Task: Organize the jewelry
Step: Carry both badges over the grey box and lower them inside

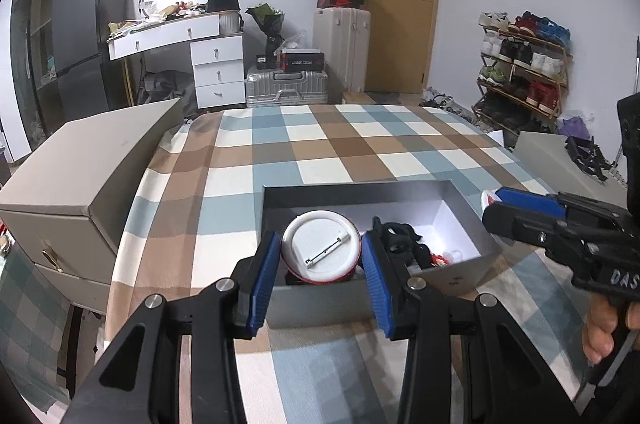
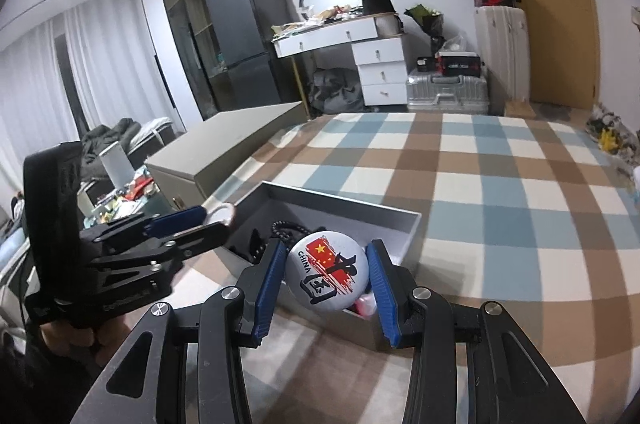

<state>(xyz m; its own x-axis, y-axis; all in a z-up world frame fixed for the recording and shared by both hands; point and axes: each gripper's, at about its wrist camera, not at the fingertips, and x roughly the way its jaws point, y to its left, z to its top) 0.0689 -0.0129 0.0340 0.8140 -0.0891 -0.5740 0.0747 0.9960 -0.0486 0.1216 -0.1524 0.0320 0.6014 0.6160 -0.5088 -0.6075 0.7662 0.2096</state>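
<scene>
A grey open box [image 1: 460, 276] lies on the checked tablecloth, also seen in the right wrist view [image 2: 404, 224]. It holds black beads [image 2: 286, 230] and other dark and red items [image 1: 404, 240]. My left gripper [image 1: 322, 254] is shut on a round pin badge [image 1: 320, 250], its white back and pin facing the camera, above the box's near edge. My right gripper [image 2: 327, 274] is shut on a second round badge [image 2: 327, 274] printed with a red flag and "CHINA", above the box's near corner. Each gripper shows in the other view, the right [image 1: 520, 208] and the left [image 2: 188, 220].
A grey drawer cabinet [image 1: 80, 176] stands left of the table. Another grey surface [image 1: 548, 152] with black clutter lies at right. Behind are a dresser, suitcases, a fridge and a shoe rack [image 1: 524, 64]. The tablecloth [image 1: 340, 144] stretches beyond the box.
</scene>
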